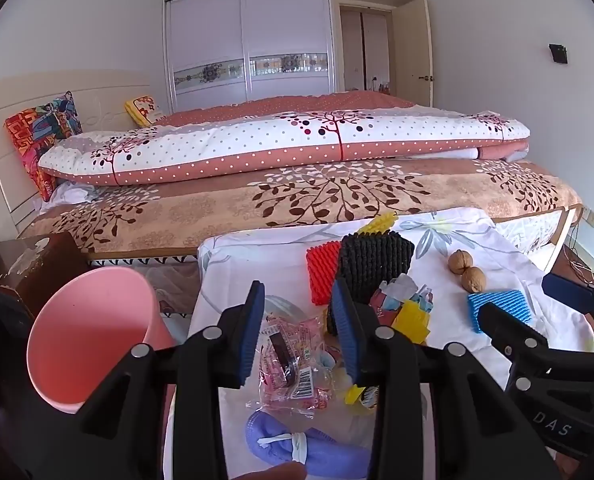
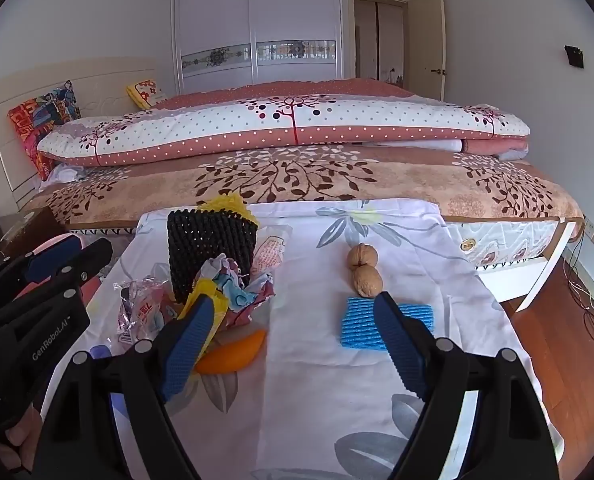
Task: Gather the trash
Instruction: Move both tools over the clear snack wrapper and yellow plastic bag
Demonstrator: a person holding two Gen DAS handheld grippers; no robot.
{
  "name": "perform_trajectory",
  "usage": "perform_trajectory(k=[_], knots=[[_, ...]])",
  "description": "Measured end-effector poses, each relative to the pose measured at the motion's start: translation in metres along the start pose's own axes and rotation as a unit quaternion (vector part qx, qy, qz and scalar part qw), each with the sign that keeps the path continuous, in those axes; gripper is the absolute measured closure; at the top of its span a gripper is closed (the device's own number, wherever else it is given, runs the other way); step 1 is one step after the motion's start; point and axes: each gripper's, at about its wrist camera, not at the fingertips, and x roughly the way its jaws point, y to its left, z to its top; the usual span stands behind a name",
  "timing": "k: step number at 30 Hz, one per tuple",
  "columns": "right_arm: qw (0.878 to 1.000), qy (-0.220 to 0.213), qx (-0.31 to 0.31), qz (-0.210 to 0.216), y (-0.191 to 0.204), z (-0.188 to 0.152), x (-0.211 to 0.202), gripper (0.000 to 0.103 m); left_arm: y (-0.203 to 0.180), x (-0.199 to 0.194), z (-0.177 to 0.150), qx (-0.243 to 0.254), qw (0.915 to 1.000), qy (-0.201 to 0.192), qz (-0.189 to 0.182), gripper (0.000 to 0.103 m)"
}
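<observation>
My left gripper (image 1: 299, 294) hovers open over a clear pink snack wrapper (image 1: 293, 356) lying on the white floral cloth (image 1: 257, 252); the pads do not press on it. A pink bin (image 1: 93, 332) stands tilted to its left. Behind the wrapper are a black foam net (image 1: 373, 256), a red one (image 1: 323, 276), crumpled paper scraps (image 1: 401, 300) and a blue foam net (image 1: 501, 310). My right gripper (image 2: 293, 300) stands wide open with nothing between its fingers, above the cloth between the paper scraps (image 2: 241, 292) and the blue foam net (image 2: 361, 322).
Two walnuts (image 2: 363, 270) lie beyond the blue net, an orange peel (image 2: 233, 354) beside the right gripper's left finger. A purple bundle (image 1: 297, 448) sits at the near edge. A bed (image 2: 297, 184) runs behind the table; wooden floor with cables (image 2: 585, 300) is at the right.
</observation>
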Motion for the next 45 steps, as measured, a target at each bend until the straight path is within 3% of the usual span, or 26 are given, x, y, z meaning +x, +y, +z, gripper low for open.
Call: perform_trajectory(k=[8,10,13,45], knots=[[1.000,-0.001,0.005,-0.002,-0.001,-0.001,-0.001,0.022,-0.015,-0.001,0.000,0.009,0.9999,0.006,0.000,0.067],[1.000,-0.001,0.007,-0.002,-0.001,-0.002,-0.002,0.022,0.007,0.001,-0.002,-0.016,0.9998,0.010,-0.004,0.067],[1.000,0.000,0.010,0.000,-0.001,-0.002,-0.001,0.022,0.009,0.002,-0.003,-0.019,0.9997,0.012,-0.005,0.067],[1.000,0.001,0.014,0.003,0.000,0.000,-0.004,0.022,0.008,0.000,-0.003,-0.022,0.9996,0.015,-0.007,0.067]])
